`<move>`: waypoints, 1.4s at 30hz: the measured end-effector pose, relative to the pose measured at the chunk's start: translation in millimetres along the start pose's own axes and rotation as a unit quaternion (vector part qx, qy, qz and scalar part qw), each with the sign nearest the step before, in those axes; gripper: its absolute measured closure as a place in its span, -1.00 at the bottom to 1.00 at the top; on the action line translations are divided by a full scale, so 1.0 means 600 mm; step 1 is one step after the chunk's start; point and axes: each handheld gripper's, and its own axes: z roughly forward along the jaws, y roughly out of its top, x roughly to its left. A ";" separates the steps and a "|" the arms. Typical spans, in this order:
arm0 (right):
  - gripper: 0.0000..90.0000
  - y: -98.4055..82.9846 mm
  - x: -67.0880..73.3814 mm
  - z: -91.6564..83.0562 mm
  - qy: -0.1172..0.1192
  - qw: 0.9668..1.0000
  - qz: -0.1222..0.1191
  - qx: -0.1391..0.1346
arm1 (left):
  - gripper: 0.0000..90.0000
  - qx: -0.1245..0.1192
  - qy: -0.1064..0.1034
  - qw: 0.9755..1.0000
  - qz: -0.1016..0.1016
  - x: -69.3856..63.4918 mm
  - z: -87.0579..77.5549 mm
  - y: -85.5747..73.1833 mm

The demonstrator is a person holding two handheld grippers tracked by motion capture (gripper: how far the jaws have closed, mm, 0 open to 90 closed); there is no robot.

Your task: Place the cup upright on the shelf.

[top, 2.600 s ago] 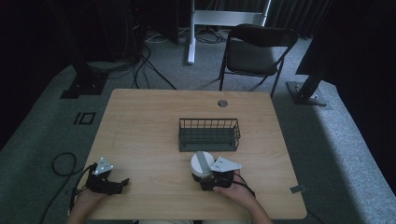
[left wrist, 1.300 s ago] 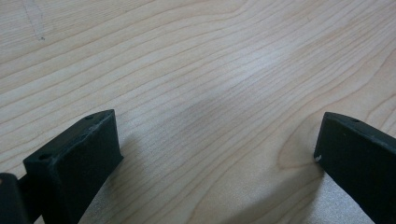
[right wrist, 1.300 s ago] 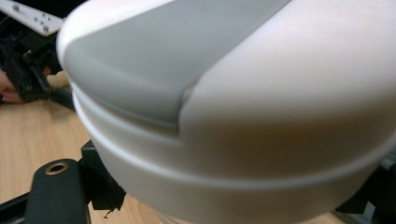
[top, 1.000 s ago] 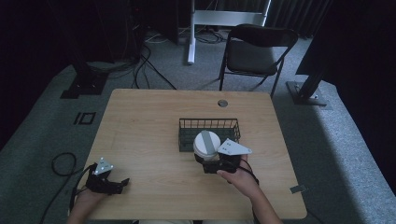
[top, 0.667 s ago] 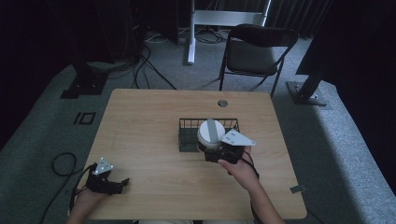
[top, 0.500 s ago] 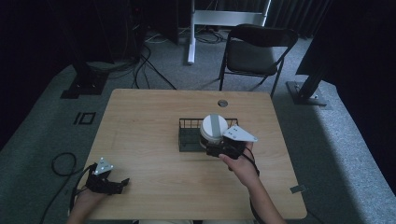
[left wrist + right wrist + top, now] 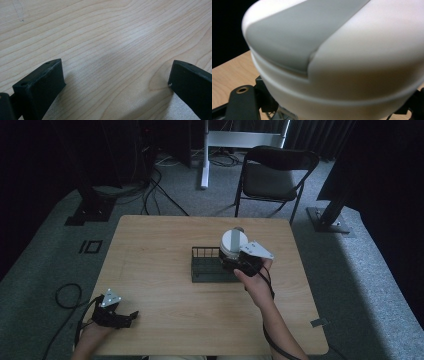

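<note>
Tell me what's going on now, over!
Right gripper shut on round white-and-grey container, held above black wire basket. Left gripper open, resting on light wooden table. Nothing blocking the basket.

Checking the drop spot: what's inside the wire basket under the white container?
The wire basket looks empty on its open left side. Its right end is covered by the white container and right gripper, so unseen.

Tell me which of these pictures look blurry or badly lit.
High view: table evenly lit, surroundings dark. Right gripper view: the white container sits so close it is soft and blurred. Left gripper view: wood grain sharp, a pale sheen on the table, jaws casting soft shadows.
</note>
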 end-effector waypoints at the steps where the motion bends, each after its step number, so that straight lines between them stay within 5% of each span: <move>1: -0.60 0.000 0.000 0.000 0.000 1.000 0.000 0.000 | -0.99 0.000 0.000 1.000 0.000 0.000 0.000 0.000; 11: -0.60 -0.003 0.000 0.037 -0.035 0.999 0.015 0.033 | -0.99 0.000 0.000 1.000 0.000 0.000 0.000 0.000; 26: -0.60 -0.023 0.002 0.062 -0.044 0.995 0.057 0.063 | -0.99 0.000 0.000 1.000 0.000 0.000 0.000 0.000; 42: -0.60 -0.041 0.007 0.086 -0.074 0.992 0.039 0.091 | -0.99 0.000 0.000 1.000 0.000 0.000 0.000 0.000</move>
